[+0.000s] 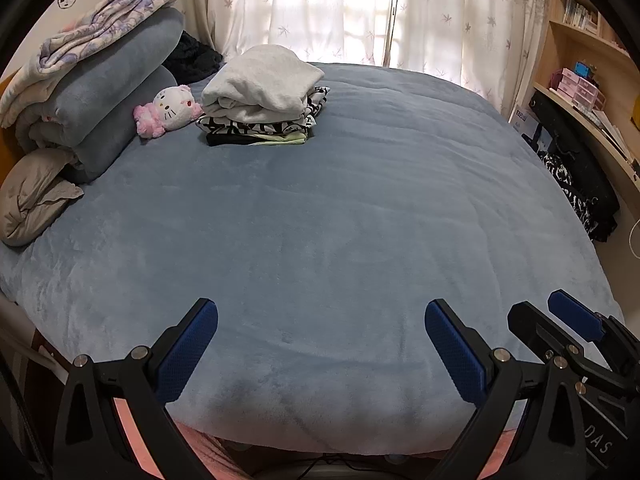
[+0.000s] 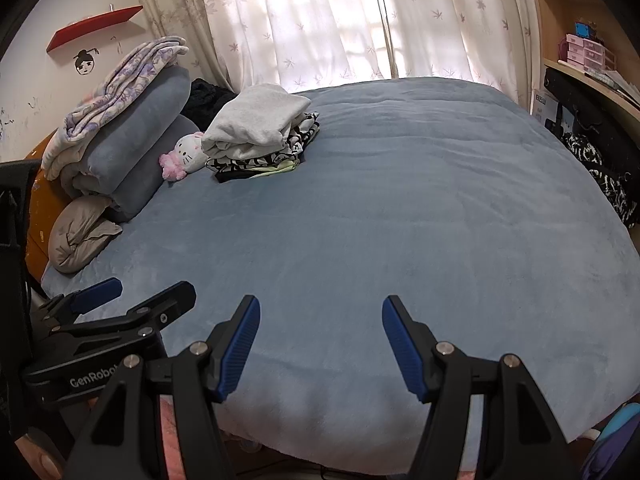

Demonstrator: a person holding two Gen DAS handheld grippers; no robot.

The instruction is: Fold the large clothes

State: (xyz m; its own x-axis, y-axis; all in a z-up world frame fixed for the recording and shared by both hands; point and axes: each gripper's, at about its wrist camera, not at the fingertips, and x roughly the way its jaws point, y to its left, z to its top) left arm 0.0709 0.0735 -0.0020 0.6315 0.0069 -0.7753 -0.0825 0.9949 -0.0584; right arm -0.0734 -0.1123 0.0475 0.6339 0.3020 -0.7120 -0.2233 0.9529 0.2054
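A wide blue-grey bed (image 1: 340, 208) fills both views, its fleecy cover spread smooth and its far edge under the pale leaf-print curtains (image 1: 320, 4). At the bed's far left a big roll of blue bedding (image 1: 112, 92) is heaped, a floral blanket (image 1: 100, 28) draped on top and a grey pillow (image 1: 32, 196) slumped just in front of it. Just right of that bedding sits the stack of folded clothes (image 1: 264, 100): a pale grey garment on top, black-and-white patterned pieces below, then a light green and a black layer, resting flat on the bed toward its far left corner. The stack's long axis looks to run roughly across the bed, left to right, though the fisheye bend leaves that uncertain. Touching the stack's left side, a white-and-pink plush cat (image 1: 170, 110) lies beside the bedding. Down at the bed's near edge both tools hover over bare cover: the left gripper (image 1: 320, 320) has its blue pads spread wide apart on nothing, and the right gripper (image 2: 320, 312), close beside it, has its pads parted too, nothing between them.
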